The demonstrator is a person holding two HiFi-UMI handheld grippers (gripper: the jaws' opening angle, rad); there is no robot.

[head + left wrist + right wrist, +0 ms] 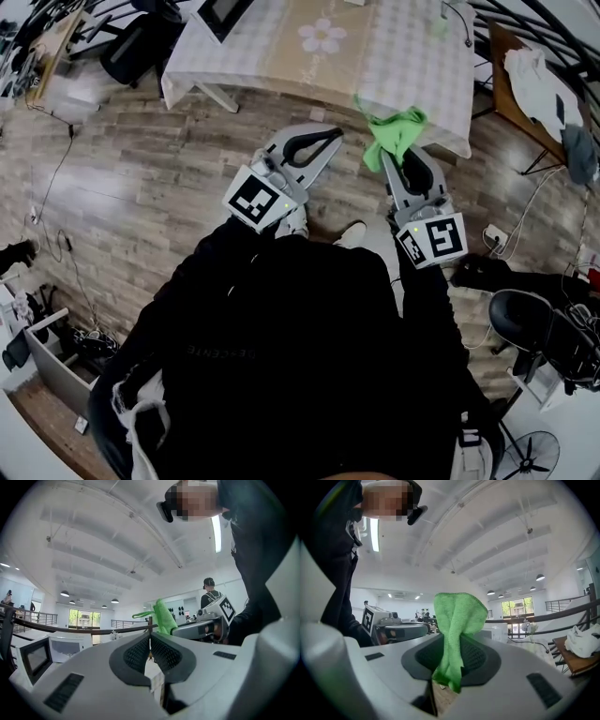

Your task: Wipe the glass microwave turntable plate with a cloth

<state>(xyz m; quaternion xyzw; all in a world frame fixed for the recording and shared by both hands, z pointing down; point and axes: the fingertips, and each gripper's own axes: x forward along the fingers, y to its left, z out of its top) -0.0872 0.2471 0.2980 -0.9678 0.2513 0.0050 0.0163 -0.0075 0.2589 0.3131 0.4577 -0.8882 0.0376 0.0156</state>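
Right hand-held gripper clamps crumpled green microfibre cloth; left hand-held gripper is closed, empty. Both hang above plank floor, near cloth-covered desk edge.

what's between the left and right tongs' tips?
Head view: only wood floor between the left tongs and the right tongs, which hold the cloth.
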